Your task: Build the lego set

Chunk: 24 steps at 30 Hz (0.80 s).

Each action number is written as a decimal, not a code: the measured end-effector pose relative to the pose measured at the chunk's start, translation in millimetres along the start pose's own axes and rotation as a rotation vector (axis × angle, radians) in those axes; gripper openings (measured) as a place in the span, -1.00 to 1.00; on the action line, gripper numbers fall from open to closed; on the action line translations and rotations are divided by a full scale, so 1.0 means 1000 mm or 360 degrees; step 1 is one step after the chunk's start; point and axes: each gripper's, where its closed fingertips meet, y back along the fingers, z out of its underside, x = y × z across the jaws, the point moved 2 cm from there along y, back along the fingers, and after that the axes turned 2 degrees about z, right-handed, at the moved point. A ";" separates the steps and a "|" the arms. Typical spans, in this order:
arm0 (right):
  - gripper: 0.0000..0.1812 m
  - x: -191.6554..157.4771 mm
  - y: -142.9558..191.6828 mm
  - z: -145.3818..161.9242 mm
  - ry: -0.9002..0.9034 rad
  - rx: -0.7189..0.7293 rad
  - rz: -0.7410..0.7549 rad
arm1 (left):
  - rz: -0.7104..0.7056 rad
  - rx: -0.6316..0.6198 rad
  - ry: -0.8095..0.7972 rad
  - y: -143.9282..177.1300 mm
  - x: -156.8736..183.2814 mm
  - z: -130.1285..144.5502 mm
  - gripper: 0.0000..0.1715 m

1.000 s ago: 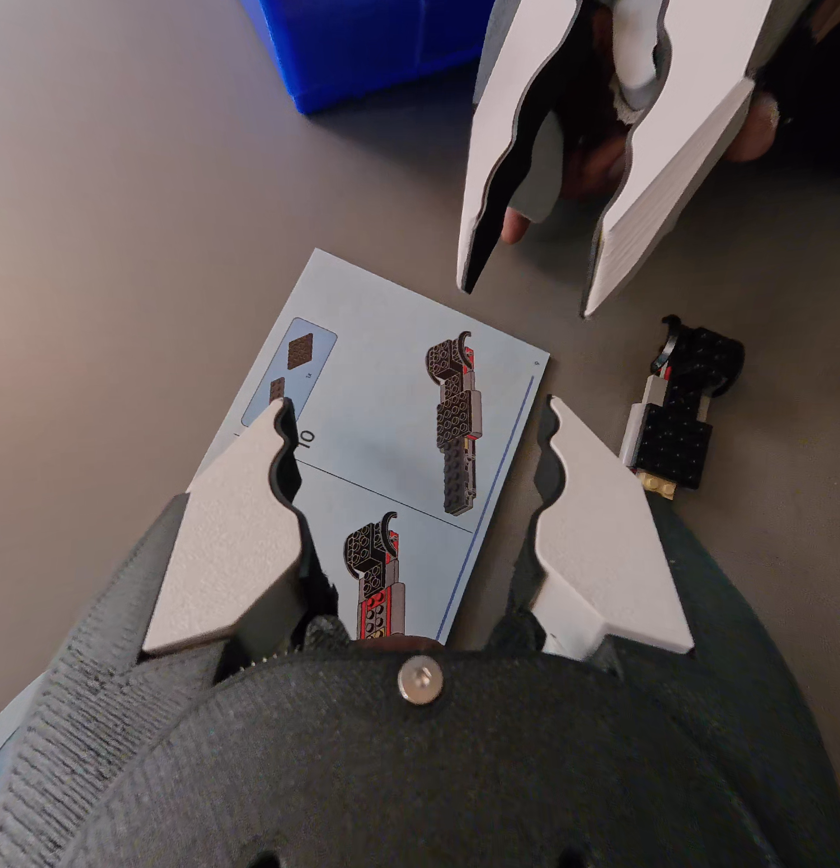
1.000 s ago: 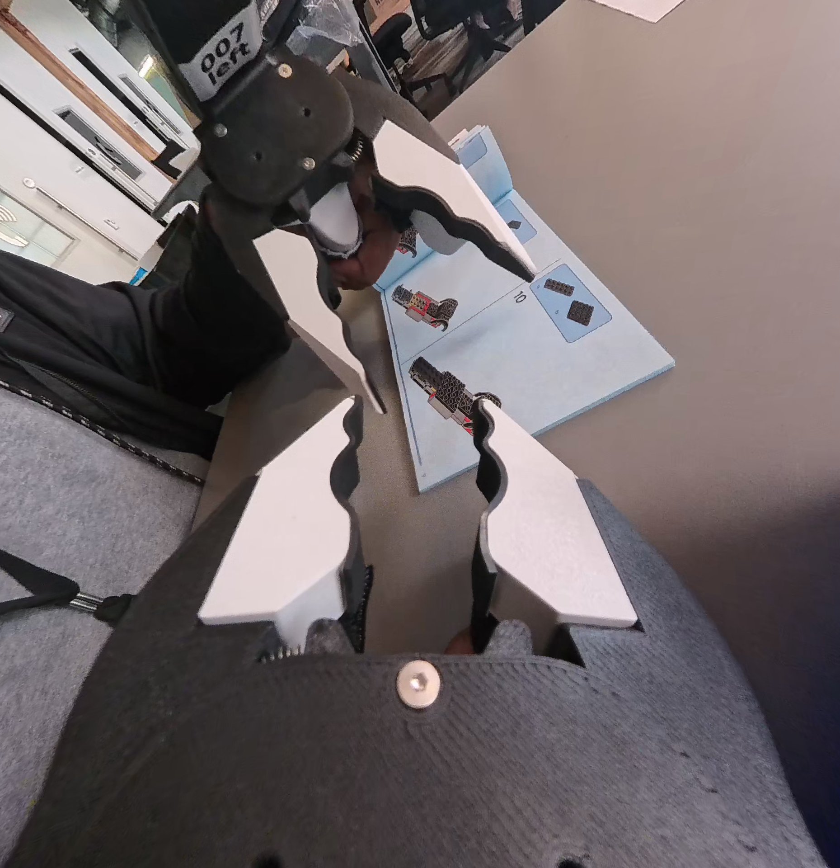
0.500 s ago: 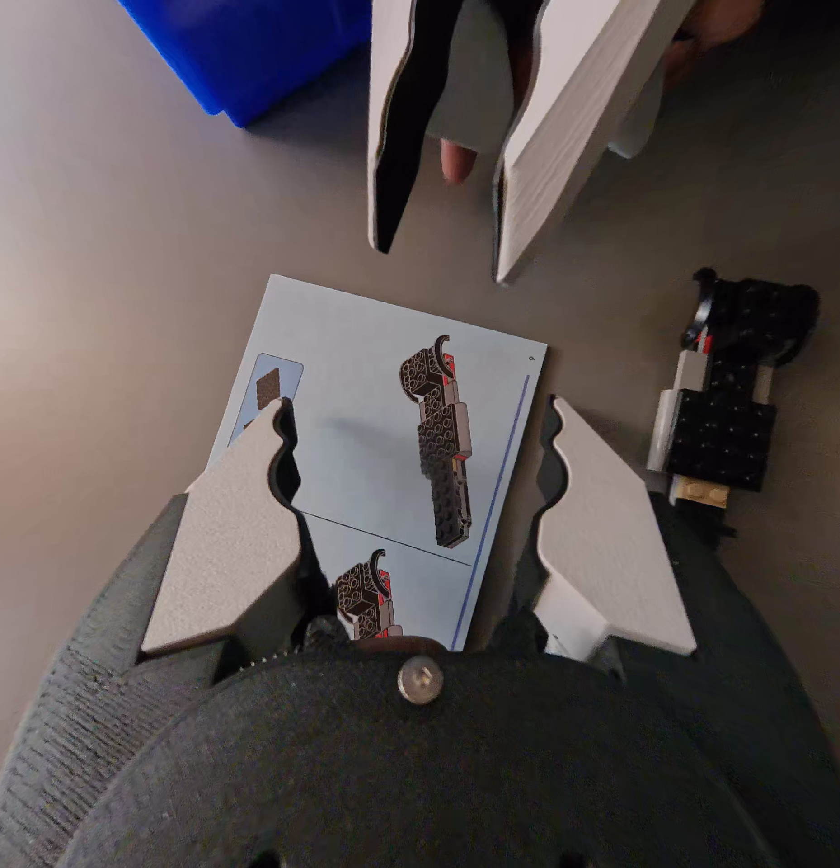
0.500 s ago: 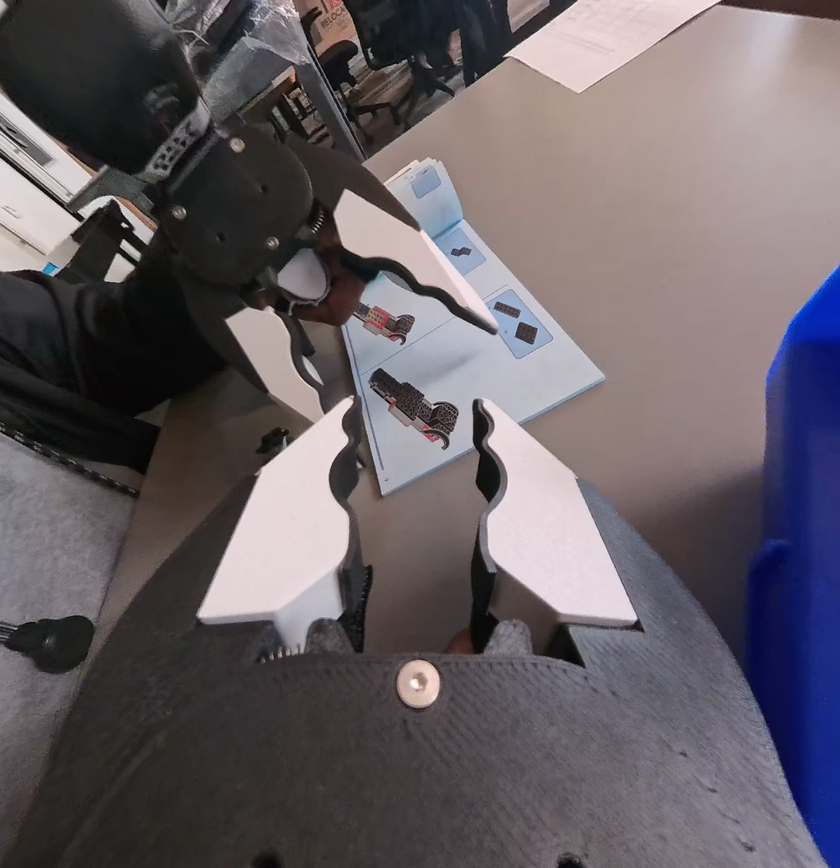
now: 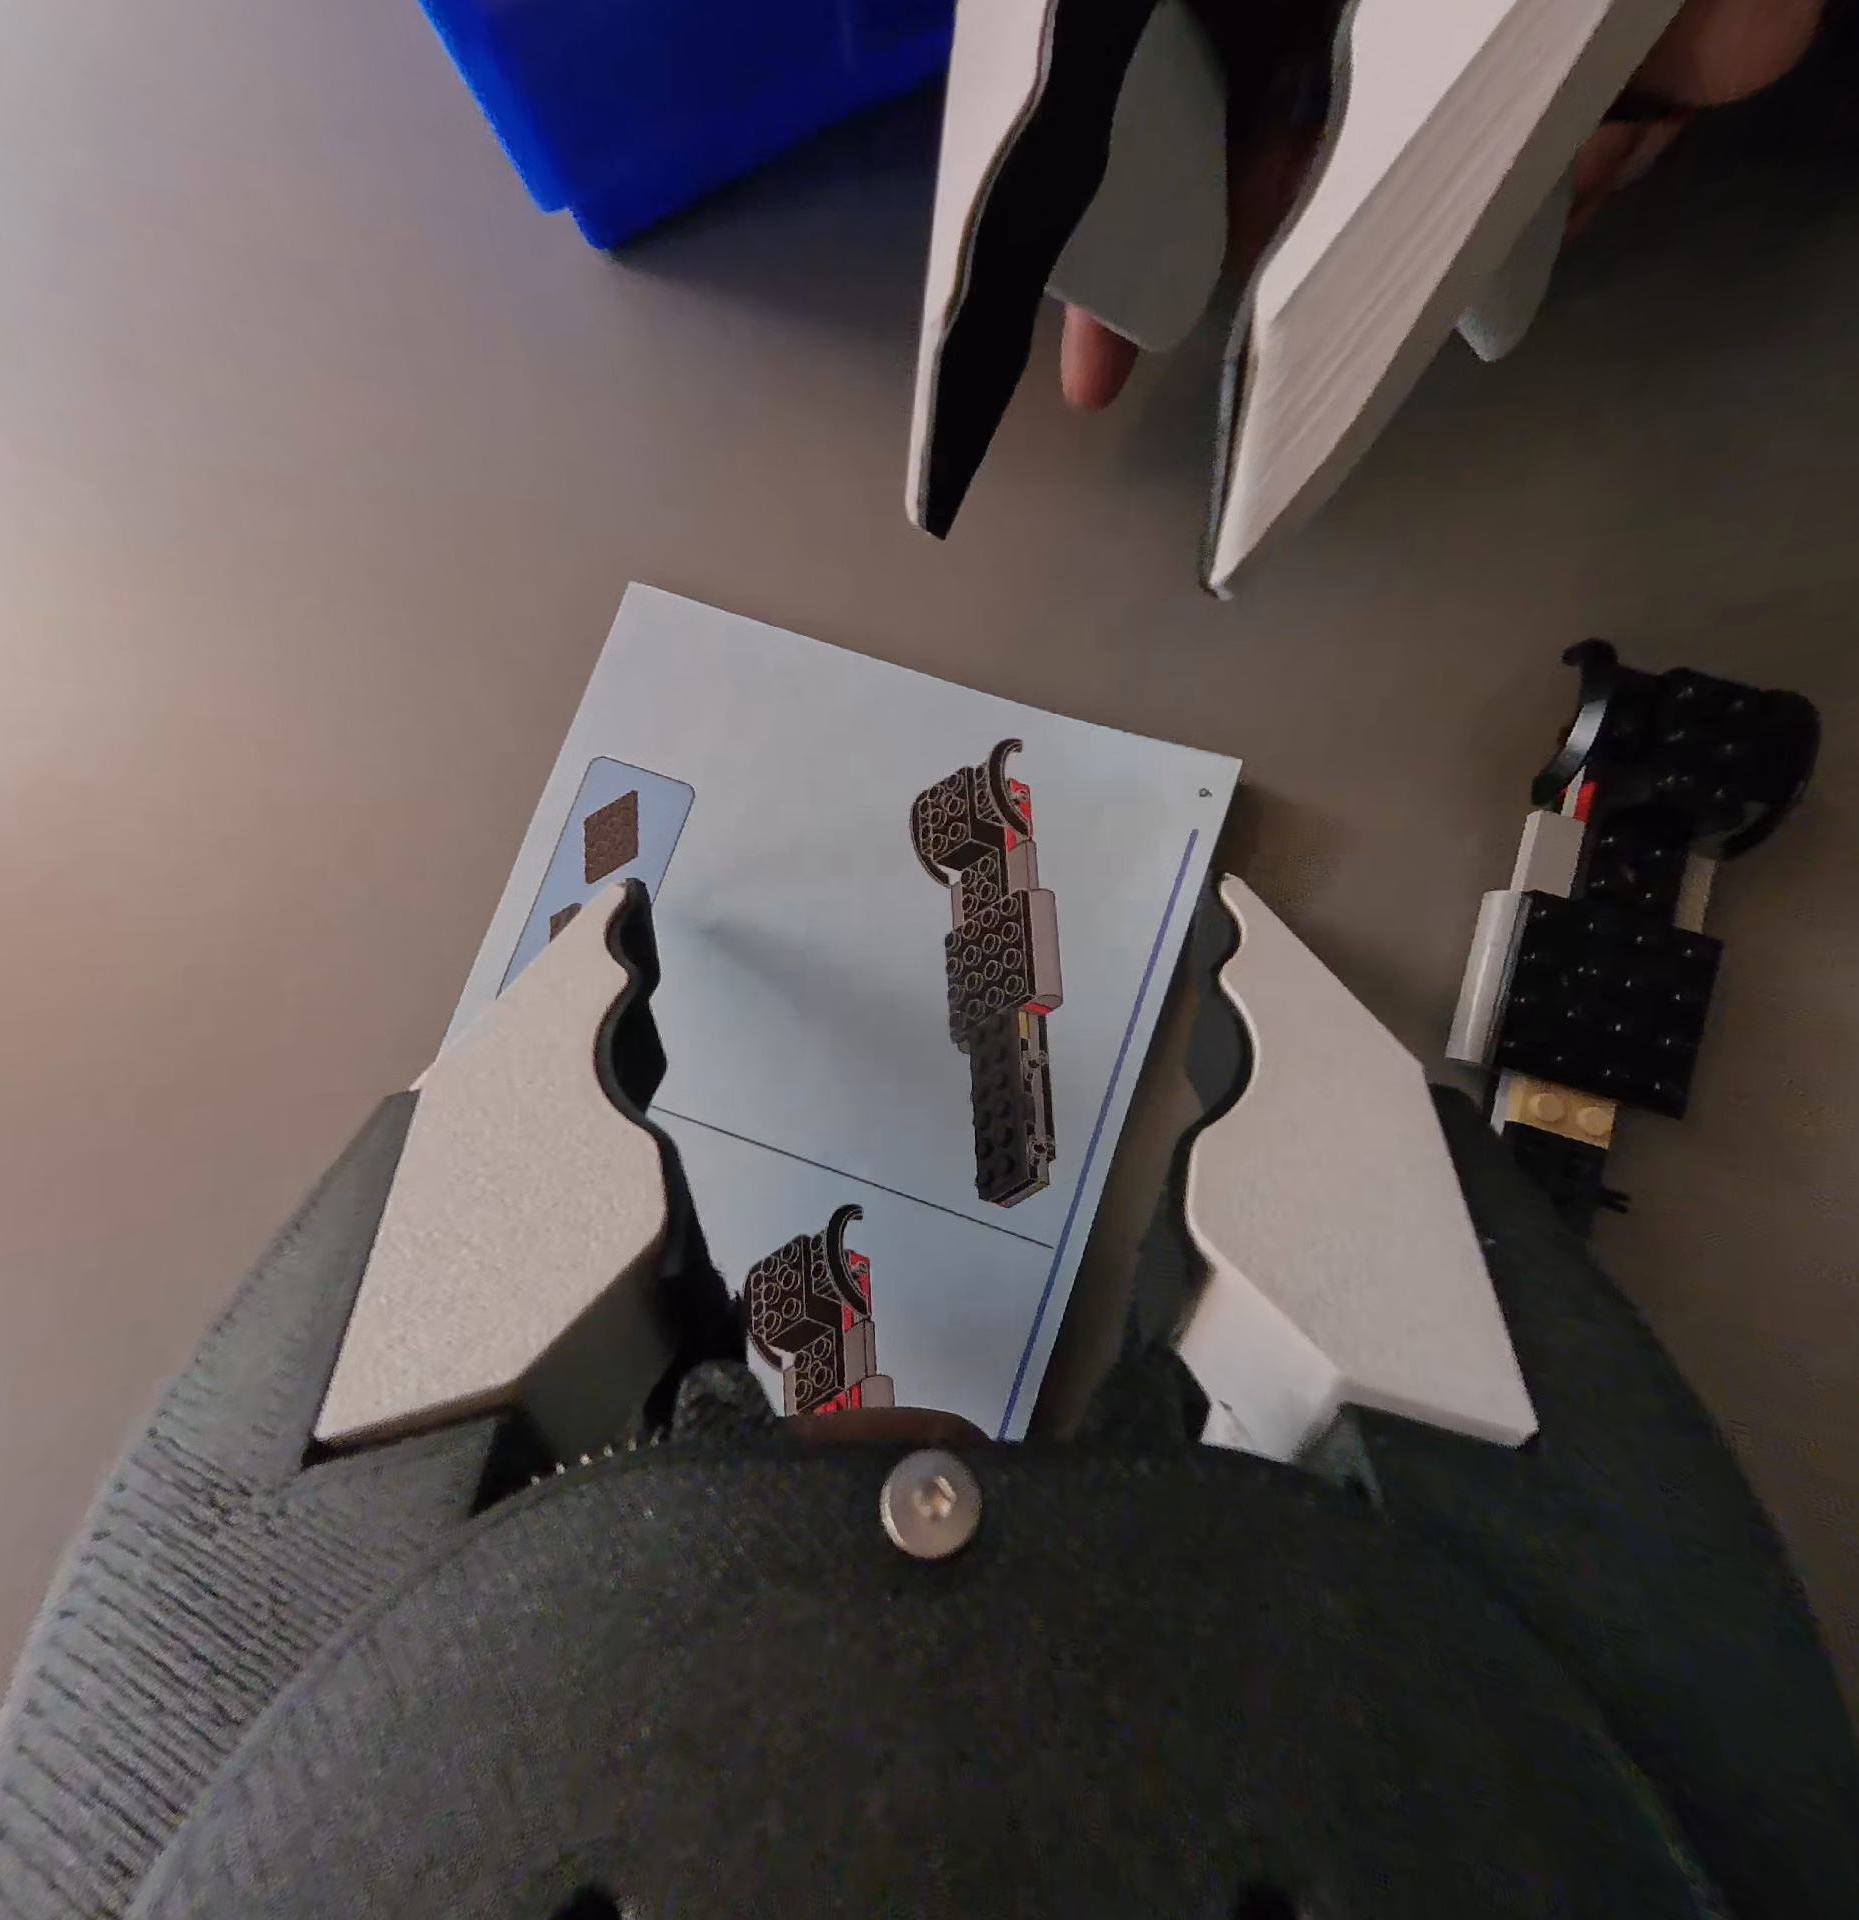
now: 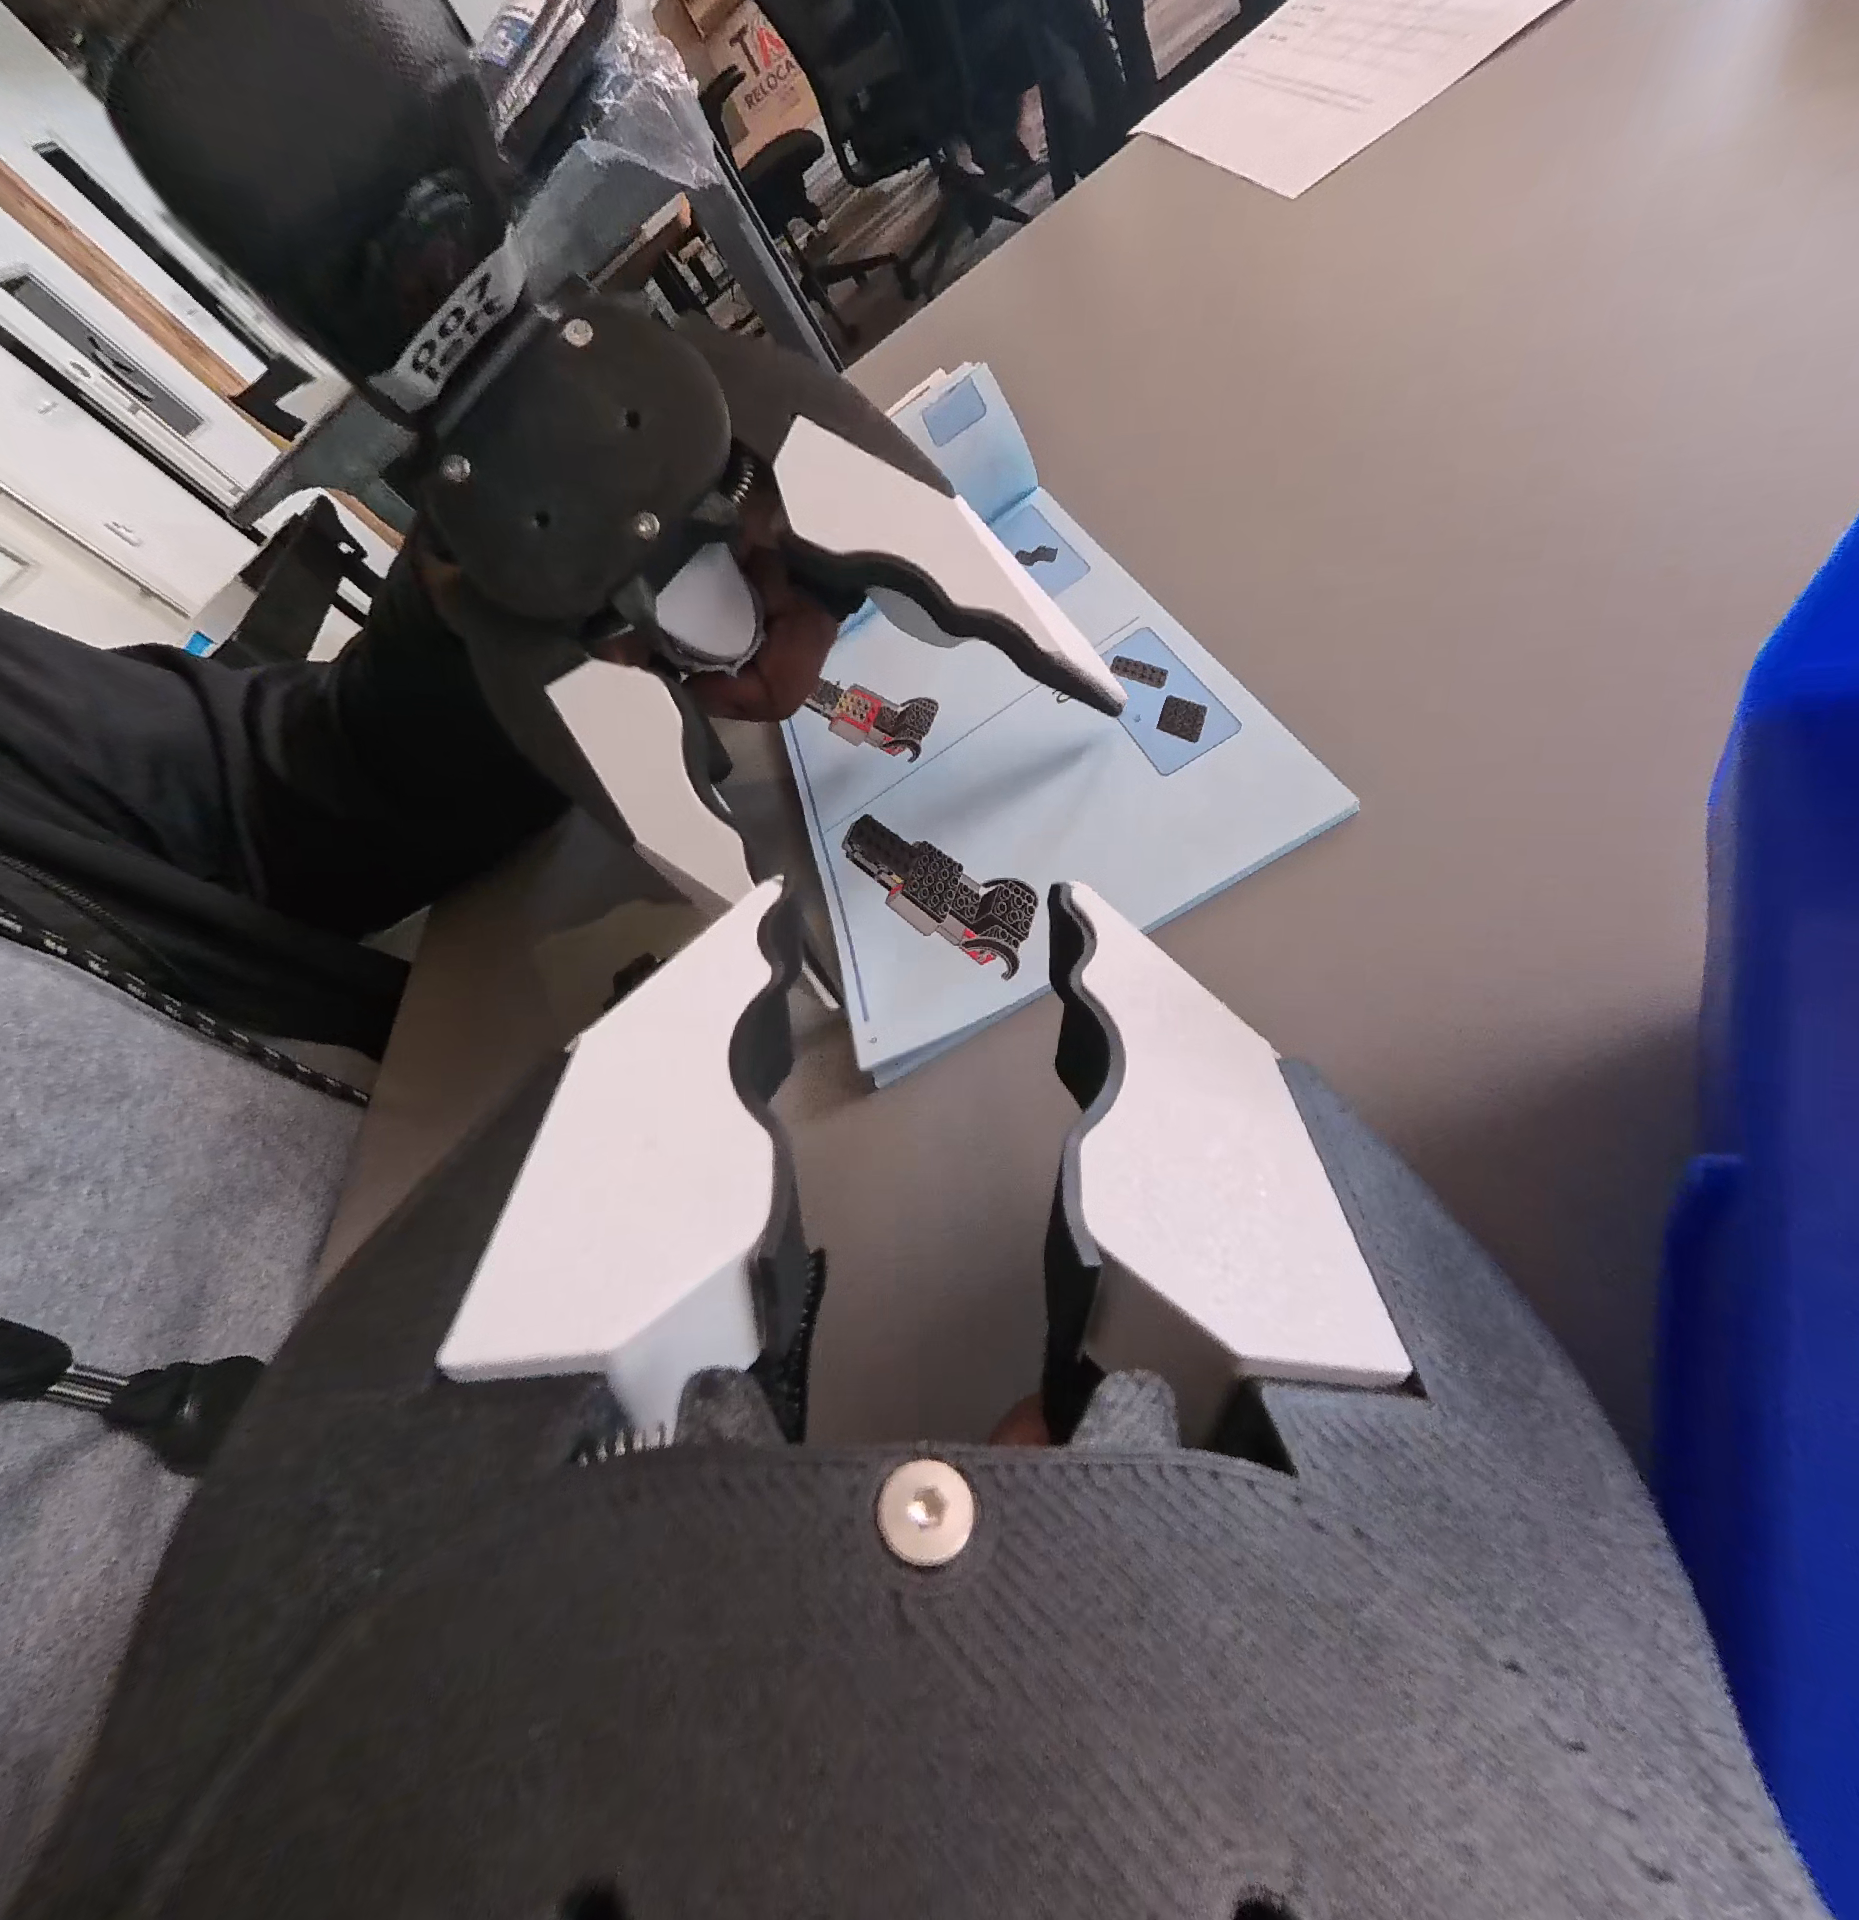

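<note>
Both sets of tongs, left (image 5: 925, 894) and right (image 6: 914, 914), have drifted toward the blue bin (image 5: 686, 94) at 11 o'clock, still wide open and empty, so the half-built lego model (image 5: 1590, 935) sits untouched at 2 o'clock beside the instruction booklet (image 5: 831, 935).

Grey table (image 6: 1424, 540) fills most of the scene. Blue bin (image 6: 1798, 1039) at near right edge, standing on table. White paper sheet (image 6: 1340, 83) lying far right. Dark office chairs (image 6: 883, 156) beyond table's far edge, blurry.
</note>
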 end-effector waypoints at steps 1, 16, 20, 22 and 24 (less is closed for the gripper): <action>-0.44 0.000 0.000 0.000 0.0000 -0.0003 0.0001 | 0.0005 0.0004 0.0009 0.001 0.000 0.000 0.19; -0.42 0.004 0.001 0.023 0.0373 -0.0272 0.0254 | 0.0013 0.0031 0.0085 0.007 -0.006 0.001 0.19; -0.42 0.005 -0.005 0.029 0.0491 -0.0354 0.0344 | 0.0017 0.0036 0.0106 0.007 -0.007 0.001 0.19; -0.43 0.007 -0.008 0.031 0.0536 -0.0392 0.0394 | 0.0016 0.0037 0.0123 0.008 -0.009 0.001 0.18; -0.43 0.009 -0.010 0.031 0.0562 -0.0404 0.0439 | 0.0015 0.0038 0.0141 0.009 -0.010 0.002 0.18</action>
